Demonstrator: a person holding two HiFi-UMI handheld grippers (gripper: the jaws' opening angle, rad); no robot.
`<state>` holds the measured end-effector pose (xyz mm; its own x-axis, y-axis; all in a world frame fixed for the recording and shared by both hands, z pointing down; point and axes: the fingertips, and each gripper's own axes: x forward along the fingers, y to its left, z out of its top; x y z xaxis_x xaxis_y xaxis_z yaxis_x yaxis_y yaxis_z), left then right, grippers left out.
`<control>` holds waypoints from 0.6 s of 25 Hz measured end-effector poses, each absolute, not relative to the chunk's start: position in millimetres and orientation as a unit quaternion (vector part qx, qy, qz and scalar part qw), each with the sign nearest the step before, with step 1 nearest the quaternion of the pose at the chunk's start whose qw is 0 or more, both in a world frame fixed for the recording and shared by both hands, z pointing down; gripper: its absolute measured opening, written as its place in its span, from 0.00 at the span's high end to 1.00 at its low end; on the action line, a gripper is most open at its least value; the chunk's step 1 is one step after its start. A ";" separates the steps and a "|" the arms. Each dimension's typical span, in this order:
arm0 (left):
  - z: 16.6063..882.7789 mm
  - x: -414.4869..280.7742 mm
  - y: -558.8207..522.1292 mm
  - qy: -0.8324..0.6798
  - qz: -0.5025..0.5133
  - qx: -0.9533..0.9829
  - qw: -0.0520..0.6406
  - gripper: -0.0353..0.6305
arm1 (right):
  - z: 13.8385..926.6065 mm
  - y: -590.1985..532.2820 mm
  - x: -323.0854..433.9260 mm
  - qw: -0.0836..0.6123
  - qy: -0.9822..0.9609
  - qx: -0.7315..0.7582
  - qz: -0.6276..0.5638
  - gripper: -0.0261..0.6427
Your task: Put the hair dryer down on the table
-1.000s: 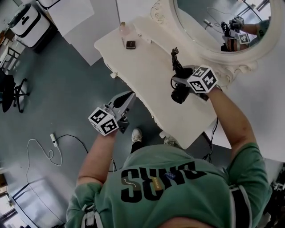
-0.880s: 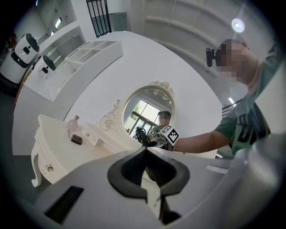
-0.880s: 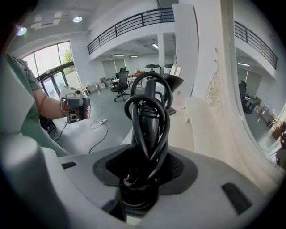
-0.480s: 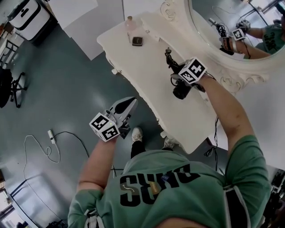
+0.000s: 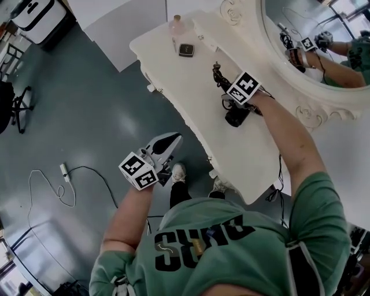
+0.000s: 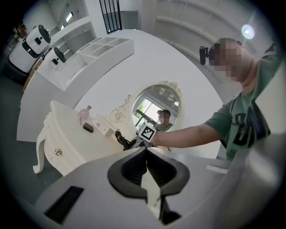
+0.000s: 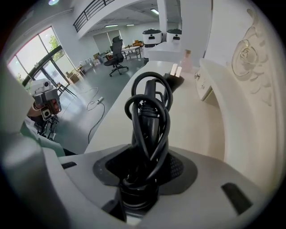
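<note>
Hair dryer [image 7: 147, 116], cord-wrapped, is gripped by the right hand-held gripper [image 7: 145, 179], long axis aimed down at the bench [image 5: 196, 87] close below; left hand-held gripper [image 6: 144, 150] is closed on nothing

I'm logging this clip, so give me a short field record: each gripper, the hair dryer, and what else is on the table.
Right gripper: fingers shut on hair dryer, cord wound round its handle
Hair dryer place: over the white table, contact unclear
Left gripper: fingers together, empty, beyond the table's edge
Also on table: pink bottle, small dark case
Behind: oval mirror
</note>
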<state>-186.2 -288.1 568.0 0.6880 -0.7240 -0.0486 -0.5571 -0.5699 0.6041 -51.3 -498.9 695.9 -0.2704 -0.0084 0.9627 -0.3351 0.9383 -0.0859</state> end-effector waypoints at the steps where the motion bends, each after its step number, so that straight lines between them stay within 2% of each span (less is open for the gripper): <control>1: 570.3 -187.6 -288.7 -0.367 -0.147 0.873 0.286 0.93 | 699.8 -501.2 -53.3 0.598 -0.782 0.109 0.137 0.70; 15: 589.3 -190.4 -297.1 -0.365 -0.146 0.870 0.297 0.93 | 733.8 -520.7 -68.2 0.627 -0.760 0.122 0.120 0.70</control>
<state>-190.4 -297.1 589.3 0.6913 -0.7216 -0.0376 -0.5477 -0.5572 0.6241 -68.2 -520.7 733.8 -0.1840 -0.0344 0.9823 -0.3357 0.9415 -0.0299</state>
